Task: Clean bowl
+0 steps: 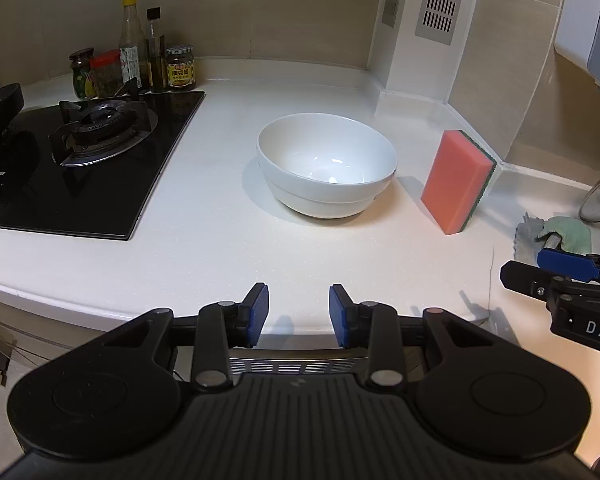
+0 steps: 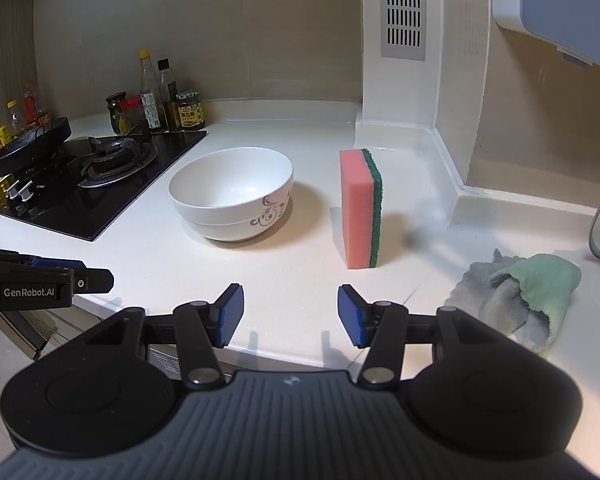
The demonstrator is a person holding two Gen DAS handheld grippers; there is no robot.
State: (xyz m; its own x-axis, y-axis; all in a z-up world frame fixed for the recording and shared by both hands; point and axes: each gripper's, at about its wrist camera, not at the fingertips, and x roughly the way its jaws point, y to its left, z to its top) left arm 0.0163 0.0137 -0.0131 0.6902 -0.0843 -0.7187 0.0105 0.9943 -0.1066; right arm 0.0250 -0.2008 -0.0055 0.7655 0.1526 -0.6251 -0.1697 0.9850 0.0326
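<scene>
A white bowl (image 1: pixel 327 164) (image 2: pixel 232 192) with a grey swirl pattern on one side stands upright and empty on the white counter. To its right a pink sponge (image 1: pixel 458 182) (image 2: pixel 360 208) with a green scouring side stands on its edge. My left gripper (image 1: pixel 299 314) hovers open over the counter's front edge, well short of the bowl. My right gripper (image 2: pixel 291 314) is open too, near the front edge, facing the gap between bowl and sponge. Each gripper shows at the edge of the other's view. Nothing is held.
A black gas hob (image 1: pixel 88 160) (image 2: pixel 100 168) lies left of the bowl, with a dark pan (image 2: pixel 28 144) on it. Sauce bottles and jars (image 1: pixel 140 68) (image 2: pixel 156 104) line the back wall. A crumpled green and grey cloth (image 2: pixel 520 292) (image 1: pixel 556 236) lies at the right.
</scene>
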